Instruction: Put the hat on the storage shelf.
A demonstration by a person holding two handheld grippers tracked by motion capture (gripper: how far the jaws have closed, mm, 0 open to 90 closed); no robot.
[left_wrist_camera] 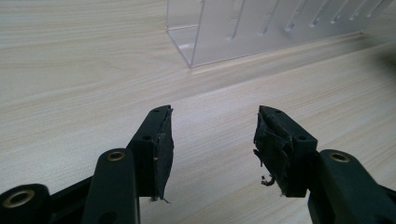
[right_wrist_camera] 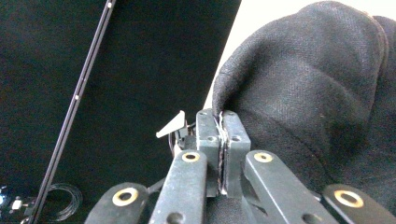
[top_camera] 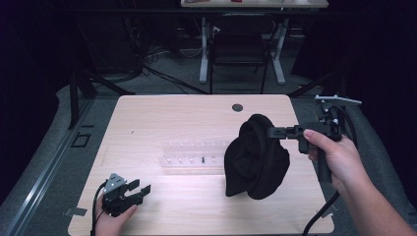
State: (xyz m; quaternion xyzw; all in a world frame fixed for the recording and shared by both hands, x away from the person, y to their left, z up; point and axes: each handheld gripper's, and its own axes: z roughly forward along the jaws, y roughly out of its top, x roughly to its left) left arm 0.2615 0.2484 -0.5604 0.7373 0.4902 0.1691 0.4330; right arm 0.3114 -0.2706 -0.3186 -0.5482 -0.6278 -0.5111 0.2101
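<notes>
Right gripper [top_camera: 272, 132] clamped on black cloth [top_camera: 255, 157] above clear plastic rack [top_camera: 194, 156]; left gripper [top_camera: 138, 190] open, empty.

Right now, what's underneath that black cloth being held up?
Under the black cloth lies bare wooden table; its lower folds hide the clear rack's right end and whether they touch the wood.

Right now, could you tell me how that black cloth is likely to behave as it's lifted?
Probably floppy: the black cloth hangs in sagging folds from the right claw, which pinches only one edge. It looks light, since that pinch carries it. Likely to sway and drag on the table.
</notes>
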